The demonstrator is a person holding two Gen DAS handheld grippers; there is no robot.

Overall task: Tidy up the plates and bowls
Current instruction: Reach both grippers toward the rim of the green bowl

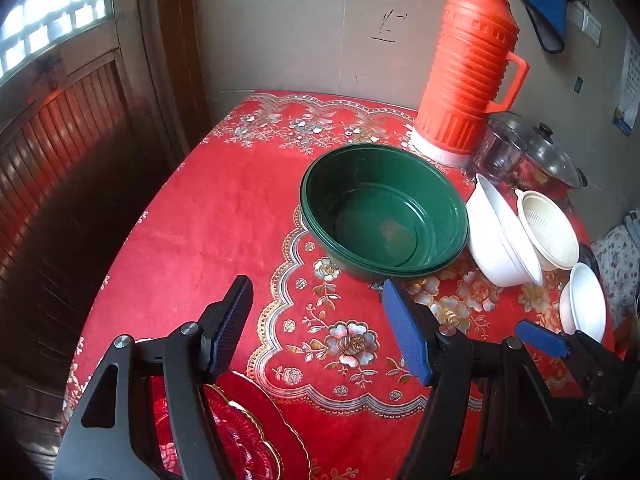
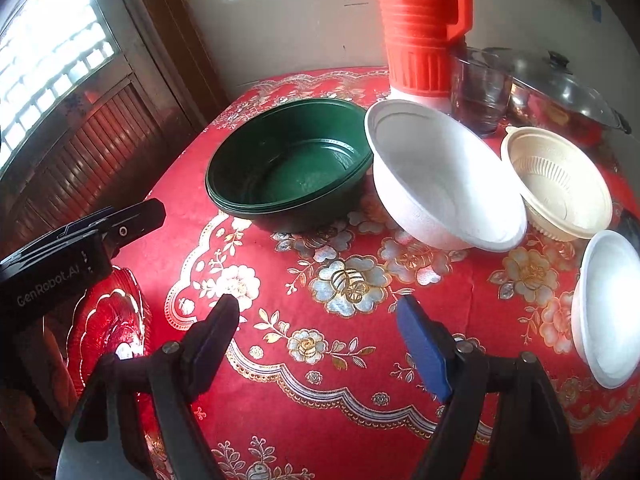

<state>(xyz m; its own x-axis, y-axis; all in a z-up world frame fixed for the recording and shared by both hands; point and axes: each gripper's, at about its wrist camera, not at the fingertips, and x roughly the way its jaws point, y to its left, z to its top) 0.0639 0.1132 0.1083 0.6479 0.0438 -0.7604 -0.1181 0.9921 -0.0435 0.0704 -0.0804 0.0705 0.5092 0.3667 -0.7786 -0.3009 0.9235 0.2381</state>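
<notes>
Both claws hang spread and empty above the near part of the surface (image 2: 304,432); the left claw (image 1: 316,332) sits at the bottom of its view, the right claw (image 2: 320,344) at the bottom of its own. The green bowls (image 1: 384,212), which seem to be a nested stack judging by the doubled rim, stand at centre frame; the large white bowl (image 2: 444,176) leans tilted just right of them, the cream strainer bowl (image 2: 560,184) beside it, the small white bowl (image 2: 608,308) at the right edge; a red plate (image 1: 240,428) lies low left, partly under the left claw.

The likely step is nesting the white bowls; the right claw is nearer, so pinch the large white bowl on its raised near rim, one finger inside, one outside; lift it level before moving, clear of the glass (image 2: 480,88) and the orange flask (image 2: 420,20) behind it; the thin rim may flex, so close gently.
</notes>
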